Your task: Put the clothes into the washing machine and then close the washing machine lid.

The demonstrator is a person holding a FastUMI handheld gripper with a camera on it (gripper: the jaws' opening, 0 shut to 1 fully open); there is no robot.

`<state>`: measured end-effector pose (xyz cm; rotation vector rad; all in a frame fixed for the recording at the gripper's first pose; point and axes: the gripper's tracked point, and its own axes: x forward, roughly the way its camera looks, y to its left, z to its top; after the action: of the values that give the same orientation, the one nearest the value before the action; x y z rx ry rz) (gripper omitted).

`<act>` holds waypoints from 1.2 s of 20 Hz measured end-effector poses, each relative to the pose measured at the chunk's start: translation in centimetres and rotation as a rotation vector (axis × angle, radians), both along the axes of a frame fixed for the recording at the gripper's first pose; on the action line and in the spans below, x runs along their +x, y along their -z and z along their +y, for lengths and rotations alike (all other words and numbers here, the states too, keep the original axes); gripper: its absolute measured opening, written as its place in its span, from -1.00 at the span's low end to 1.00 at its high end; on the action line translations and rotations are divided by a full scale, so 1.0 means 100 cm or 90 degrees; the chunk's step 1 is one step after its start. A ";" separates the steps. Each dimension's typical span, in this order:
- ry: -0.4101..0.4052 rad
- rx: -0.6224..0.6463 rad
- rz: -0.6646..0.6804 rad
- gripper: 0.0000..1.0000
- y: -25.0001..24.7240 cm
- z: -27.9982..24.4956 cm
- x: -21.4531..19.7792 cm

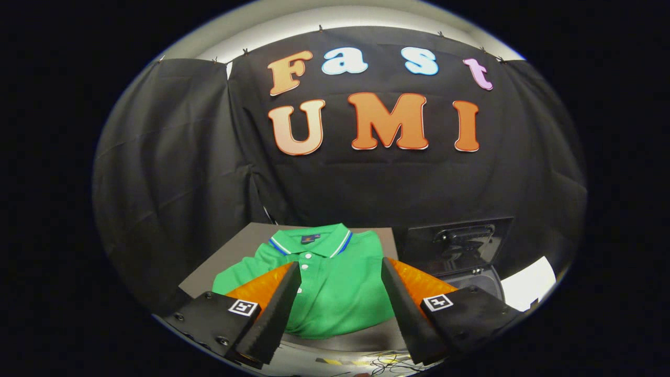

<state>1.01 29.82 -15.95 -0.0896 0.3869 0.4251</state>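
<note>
The task looks barely begun: a folded green polo shirt [335, 285] lies flat on the grey desk [238, 248] in the lower middle of the frame, not yet lifted; the gripper [341, 275] hovers above it with its fingers [285, 306] spread wide apart, holding nothing, the shirt showing between and just beyond them. At the lower right stands the washing machine [473, 277], its dark lid [455, 243] raised upright (so the tub seems open to receive the shirt); grasping, carrying, dropping in and closing the lid all remain, by my judgement. A white sheet [528, 288] lies further right; loose cables [387, 362] run along the bottom below the desk edge. Nothing appears to block the way across.
</note>
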 end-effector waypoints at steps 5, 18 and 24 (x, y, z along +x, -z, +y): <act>-0.018 -0.053 0.047 0.97 0.042 0.023 0.005; -0.049 -0.037 0.121 0.63 0.084 0.040 0.004; -0.052 -0.028 0.136 -0.46 0.086 0.043 0.003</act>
<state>1.31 34.10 -24.54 -0.1031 0.6038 0.5082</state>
